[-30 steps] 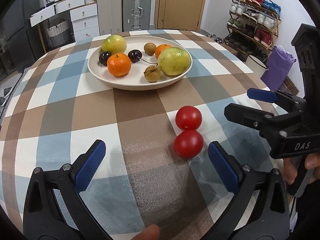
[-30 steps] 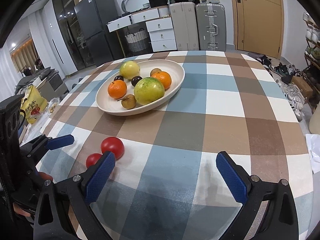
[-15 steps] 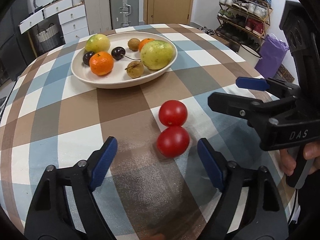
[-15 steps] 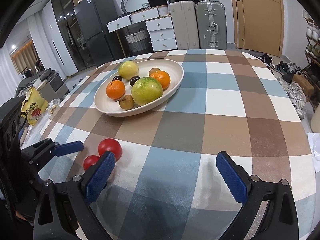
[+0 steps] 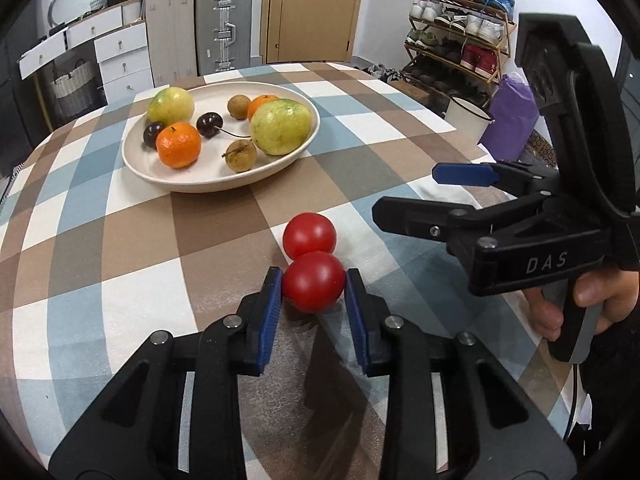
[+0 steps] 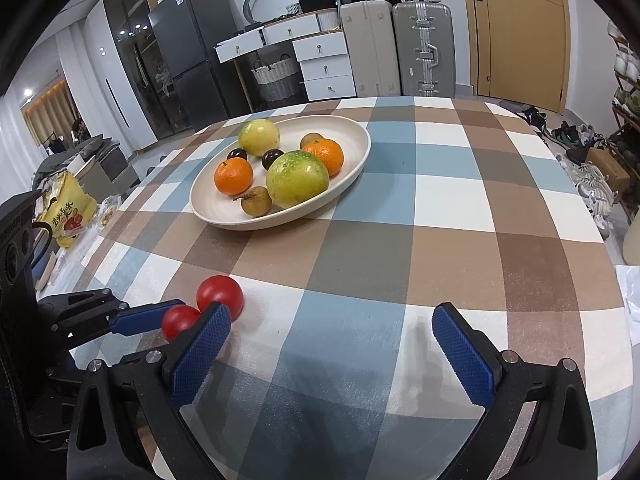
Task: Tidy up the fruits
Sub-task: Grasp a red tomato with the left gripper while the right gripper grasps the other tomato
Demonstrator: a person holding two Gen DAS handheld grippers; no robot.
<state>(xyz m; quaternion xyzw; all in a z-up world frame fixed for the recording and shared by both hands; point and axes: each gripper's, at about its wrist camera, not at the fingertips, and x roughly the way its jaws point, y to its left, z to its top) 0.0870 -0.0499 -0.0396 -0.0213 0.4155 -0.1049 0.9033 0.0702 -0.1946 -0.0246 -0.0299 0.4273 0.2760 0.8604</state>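
Observation:
Two red tomatoes lie touching on the checked tablecloth. My left gripper [image 5: 314, 286] is shut on the near tomato [image 5: 314, 282], which rests on the table; the far tomato [image 5: 309, 235] sits just beyond it. Both show in the right wrist view, the gripped one [image 6: 178, 320] and the free one [image 6: 221, 295]. A cream plate [image 5: 200, 178] further back holds two green-yellow fruits, two oranges, dark cherries and small brown fruits. My right gripper [image 6: 332, 330] is open and empty above the cloth, to the right of the tomatoes; it also shows in the left wrist view [image 5: 424, 190].
The round table [image 6: 460, 200] drops off at the right and far edges. Suitcases [image 5: 224, 28], white drawers and a door stand behind it. A shoe rack [image 5: 456, 40] and a purple bag [image 5: 512, 120] are at the right. A fridge [image 6: 188, 64] is at the left.
My left gripper moved forward and closed its fingers onto the near tomato. My right gripper stayed open and nearly still.

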